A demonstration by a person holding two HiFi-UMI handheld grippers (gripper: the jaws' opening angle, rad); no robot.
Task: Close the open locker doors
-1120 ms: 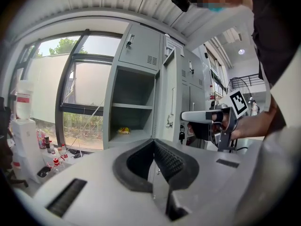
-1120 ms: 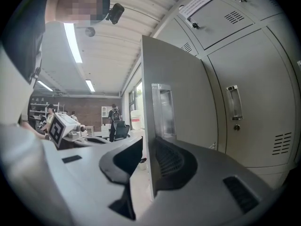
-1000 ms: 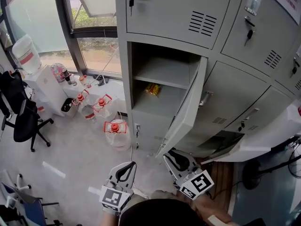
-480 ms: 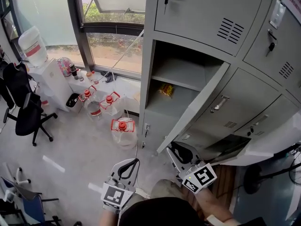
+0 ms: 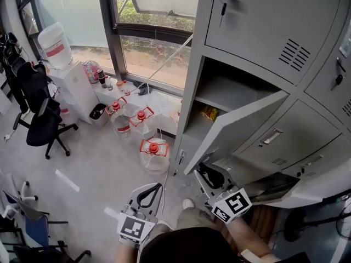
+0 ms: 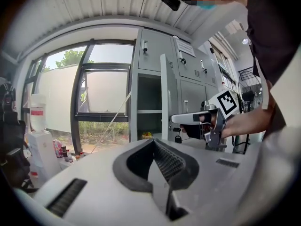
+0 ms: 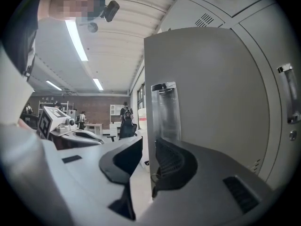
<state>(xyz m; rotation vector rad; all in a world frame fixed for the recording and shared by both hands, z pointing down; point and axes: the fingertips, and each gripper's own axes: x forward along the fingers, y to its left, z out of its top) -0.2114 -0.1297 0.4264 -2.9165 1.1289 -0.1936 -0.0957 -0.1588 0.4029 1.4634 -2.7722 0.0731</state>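
Lockers (image 5: 263, 21) of grey metal fill the right side of the head view, their upper and right ends cut off by the frame. One locker door (image 5: 241, 127) in the leftmost column stands partly open, swung out toward the person. The compartment behind it shows only in part: a shelf (image 5: 230, 92) and, below it, a yellow packet (image 5: 210, 113) half hidden by the door's top edge.

The right tongs (image 7: 149, 145) are closed on the door's free edge near its lower corner. In the right gripper view the thin metal edge stands upright between the two pads, with a clear plastic fitting (image 7: 165, 112) on the door's outer face just above. The left tongs (image 6: 153, 141) have their tips together with nothing between them. They hang in the air to the left of the door, apart from it, pointing toward the lockers.

The person's head at the bottom of the head view covers both hands and the rear of both tools. At lower right a pale panel (image 5: 318, 188) juts out beside the lockers; it is cut off, and I cannot tell whether it is another door.

On the floor (image 5: 82, 169) left of the lockers stand water jugs (image 5: 153, 153) with red caps, a white water dispenser (image 5: 74, 89) and a black office chair (image 5: 41, 122), below a window (image 5: 153, 48). Figures in the background of the right gripper view are too small to make out.
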